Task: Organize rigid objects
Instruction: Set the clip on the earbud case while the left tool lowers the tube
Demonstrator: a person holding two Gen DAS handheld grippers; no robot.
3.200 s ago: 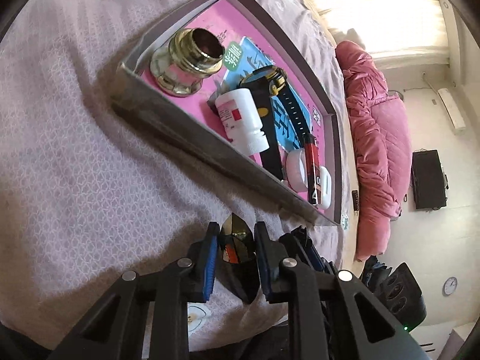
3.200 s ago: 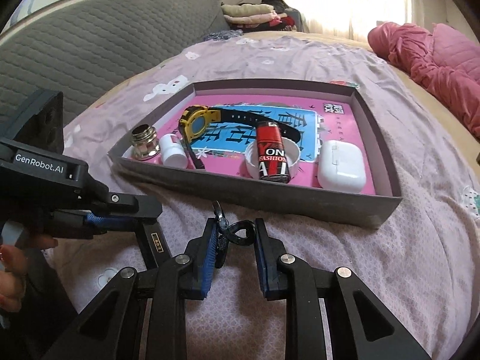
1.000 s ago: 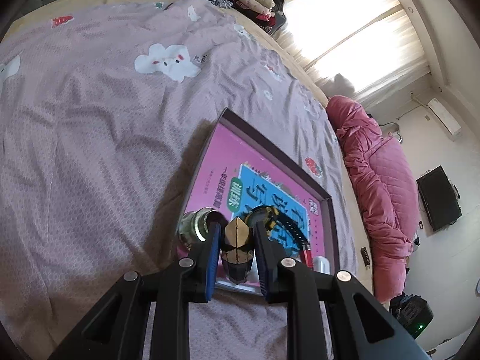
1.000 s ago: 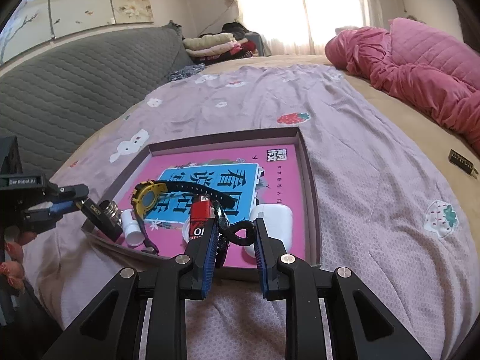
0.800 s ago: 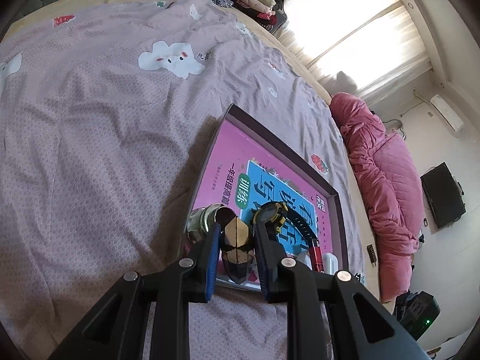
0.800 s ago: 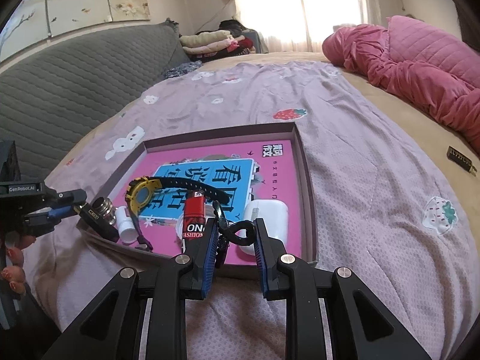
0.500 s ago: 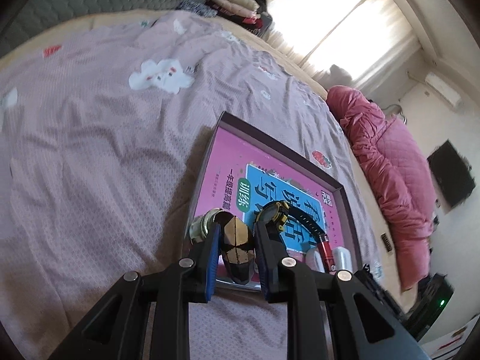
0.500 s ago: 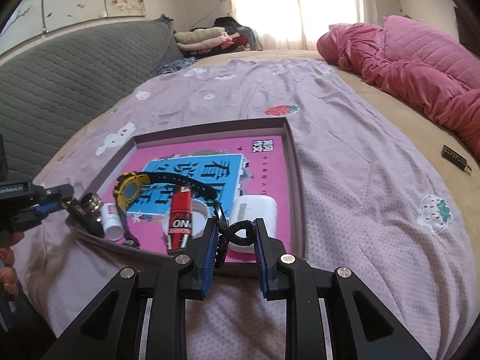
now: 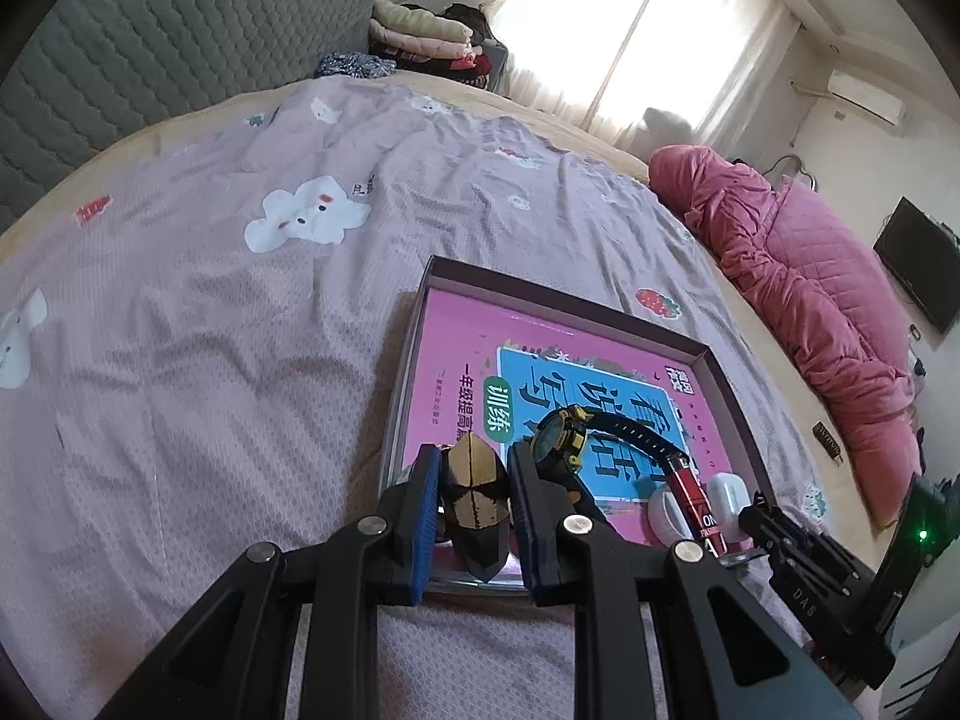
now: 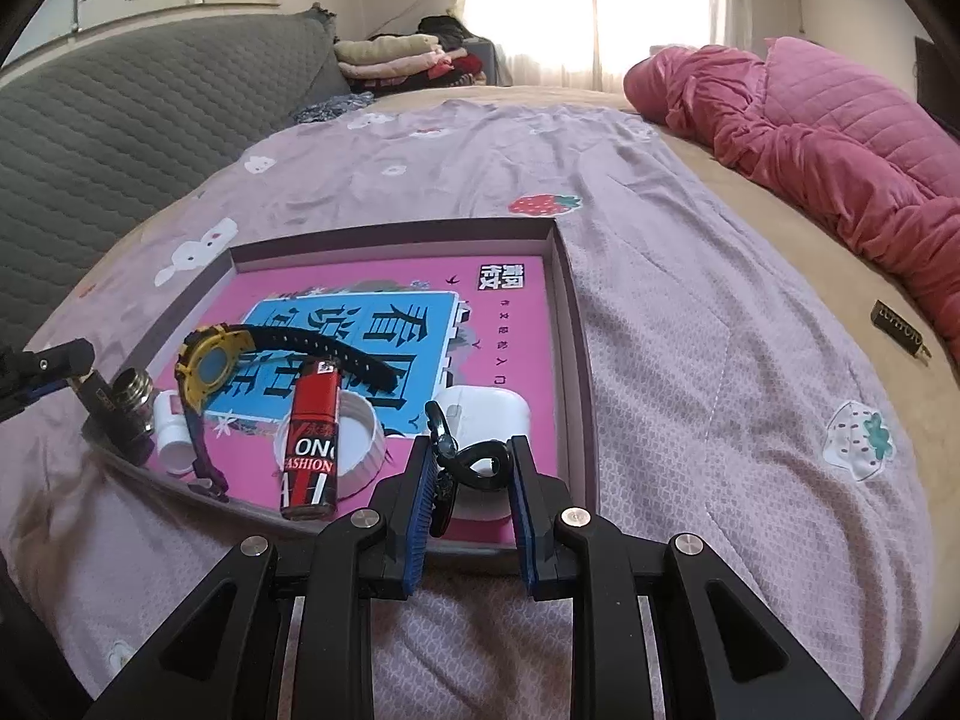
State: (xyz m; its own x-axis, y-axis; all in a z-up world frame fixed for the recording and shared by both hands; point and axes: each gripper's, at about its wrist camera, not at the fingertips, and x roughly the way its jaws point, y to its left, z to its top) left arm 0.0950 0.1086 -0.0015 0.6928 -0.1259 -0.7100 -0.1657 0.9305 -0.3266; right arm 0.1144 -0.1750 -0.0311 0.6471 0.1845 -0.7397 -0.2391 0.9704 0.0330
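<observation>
A shallow grey box (image 9: 714, 360) (image 10: 576, 324) with a pink printed floor lies on the bed. In it are a yellow-and-black watch (image 9: 561, 438) (image 10: 210, 363), a red lighter (image 10: 312, 432) on a white lid (image 10: 369, 429), a white earbud case (image 10: 486, 414), a small white bottle (image 10: 171, 432) and a brass fitting (image 10: 133, 396). My left gripper (image 9: 471, 480) is shut on a black-and-gold faceted object (image 9: 477, 498) above the box's near left corner. My right gripper (image 10: 468, 462) is shut on a black carabiner clip (image 10: 465, 459) above the box's near right edge.
The bed has a lilac sheet (image 9: 210, 360) with cartoon prints. A pink quilt (image 10: 810, 132) lies at the right. A grey quilted headboard (image 10: 120, 108) and folded clothes (image 10: 396, 54) are at the back. A small black item (image 10: 900, 327) lies on the tan mattress.
Both grippers have swung so the box sits lower and closer in view. Each stays shut on its object over the box's near edge.
</observation>
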